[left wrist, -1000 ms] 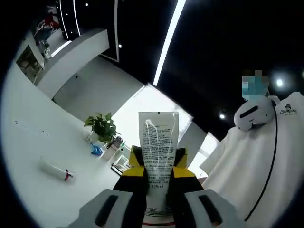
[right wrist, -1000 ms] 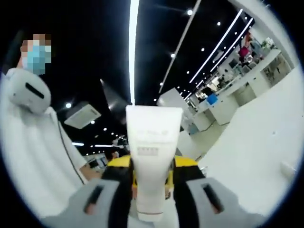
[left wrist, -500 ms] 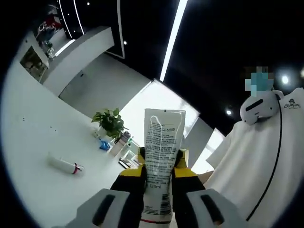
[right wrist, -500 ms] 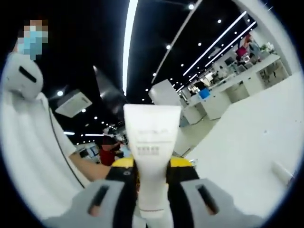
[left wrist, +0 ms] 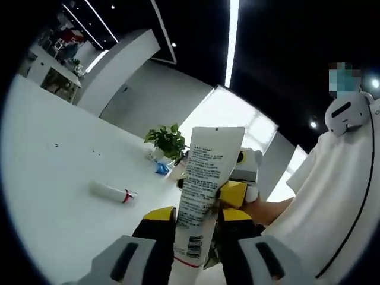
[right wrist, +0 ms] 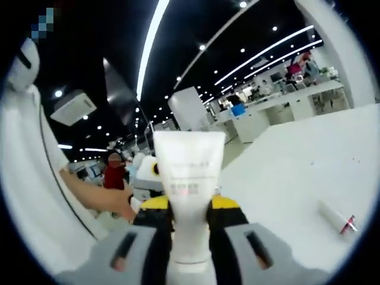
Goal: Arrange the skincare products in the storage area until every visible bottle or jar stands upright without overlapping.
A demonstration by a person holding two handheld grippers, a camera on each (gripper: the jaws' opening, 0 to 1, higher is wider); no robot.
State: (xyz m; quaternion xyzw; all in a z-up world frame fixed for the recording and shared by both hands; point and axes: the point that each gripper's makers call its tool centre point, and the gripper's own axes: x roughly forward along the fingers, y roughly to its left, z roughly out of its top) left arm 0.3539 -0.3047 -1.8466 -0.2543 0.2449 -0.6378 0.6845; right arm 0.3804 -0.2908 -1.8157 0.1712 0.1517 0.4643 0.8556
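Open-plan office or showroom hall with a dark ceiling

Long strip lights (left wrist: 231,41) and rows of small spotlights (right wrist: 261,53) run across a black ceiling. Wide white tables (left wrist: 53,190) fill the floor. In the right gripper view, far off, white desks (right wrist: 279,110) carry screens and clutter, and a person in red (right wrist: 111,175) stands in the distance. In the left gripper view a potted plant (left wrist: 168,140) sits at the far end of the table before a bright window (left wrist: 237,119).

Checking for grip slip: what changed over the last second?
Both cameras tipped down, so more white table shows; that is view shift. The right gripper has entered the left gripper view. Both tubes stay clamped. The small tube lies where it was.
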